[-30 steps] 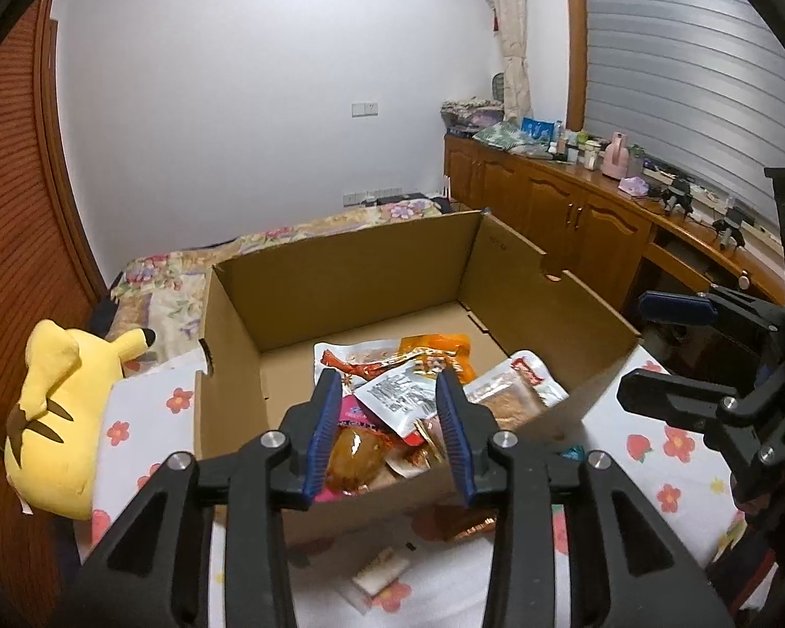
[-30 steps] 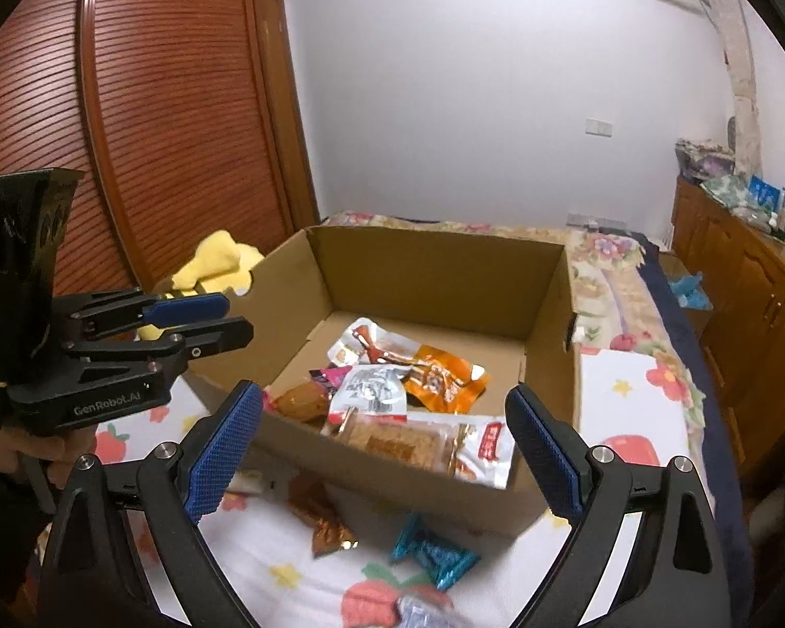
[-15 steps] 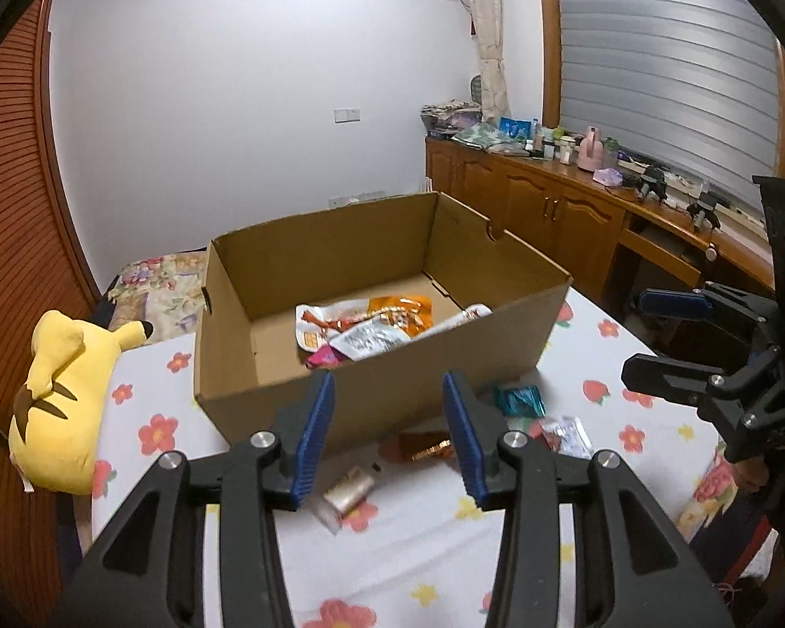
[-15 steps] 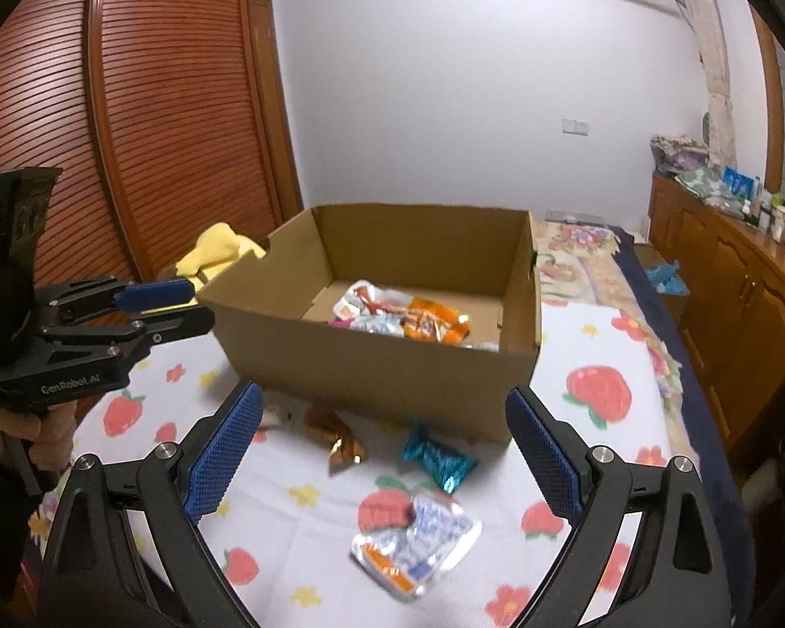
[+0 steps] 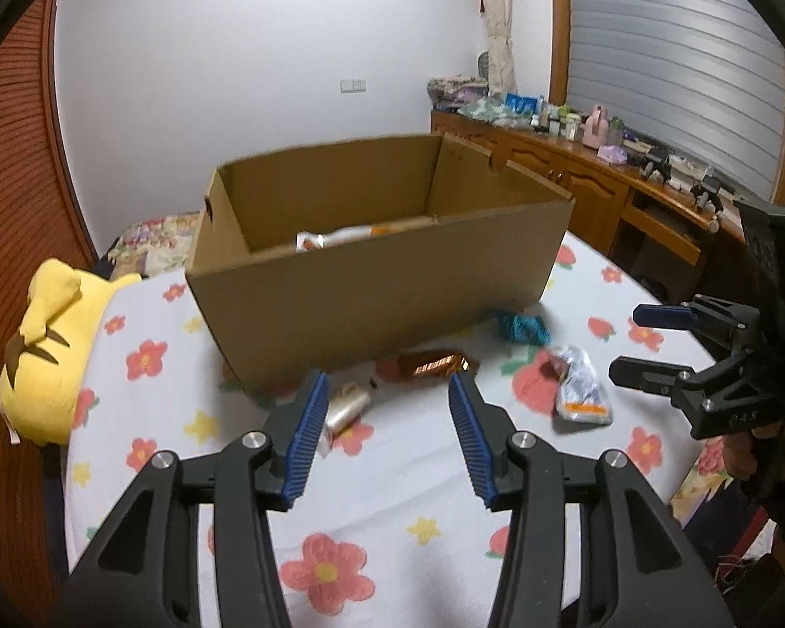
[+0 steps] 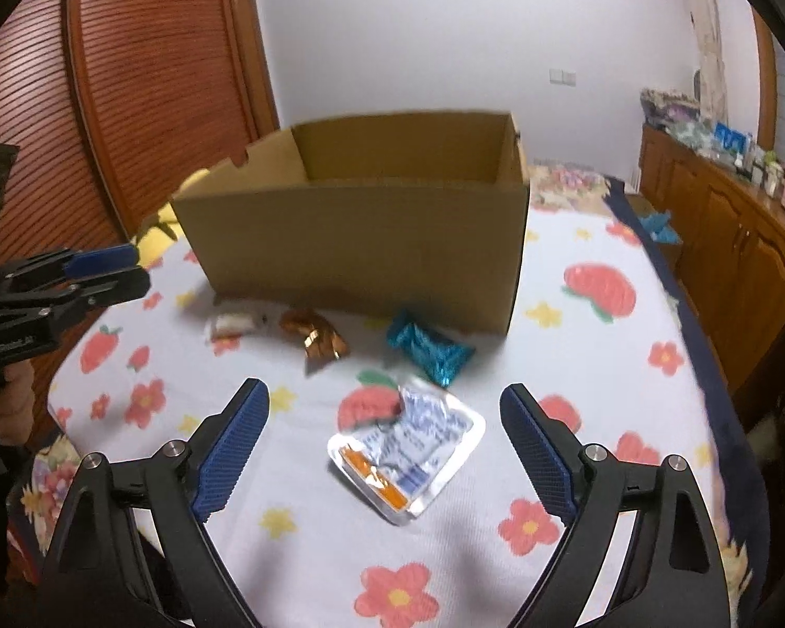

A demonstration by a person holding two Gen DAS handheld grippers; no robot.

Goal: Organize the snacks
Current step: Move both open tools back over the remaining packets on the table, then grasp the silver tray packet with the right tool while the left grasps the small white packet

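Stock on the flowered tablecloth point(image 6: 314, 539), listed left to right from the right wrist view. Left gripper point(image 5: 387, 434): jaws opening, nothing between them. Small pale packet point(image 5: 346, 404): just ahead of the left jaw's tip, touching neither pad. Copper wrapper point(image 5: 434, 363): ahead of the left gripper, roughly on its centre line, close to the box wall. Teal wrapper point(image 6: 428, 348): ahead of the right gripper, beyond the clear packet. Clear packet point(image 6: 408, 452): lies ahead of and between the right gripper's point(image 6: 384, 452) jaws, long axis slanting from near-left to far-right. Those jaws stand wide and are closing slightly, neither pad touching it. Judgement: the right hand is the nearer to this packet and needs only to go forward and down; the left is nearer the pale packet. Cardboard box point(image 5: 371, 293): open-topped, beyond all four loose items; holds some packets point(image 5: 335, 236), mostly hidden by its near wall. Yellow plush toy point(image 5: 52, 345): far left, beside the box.
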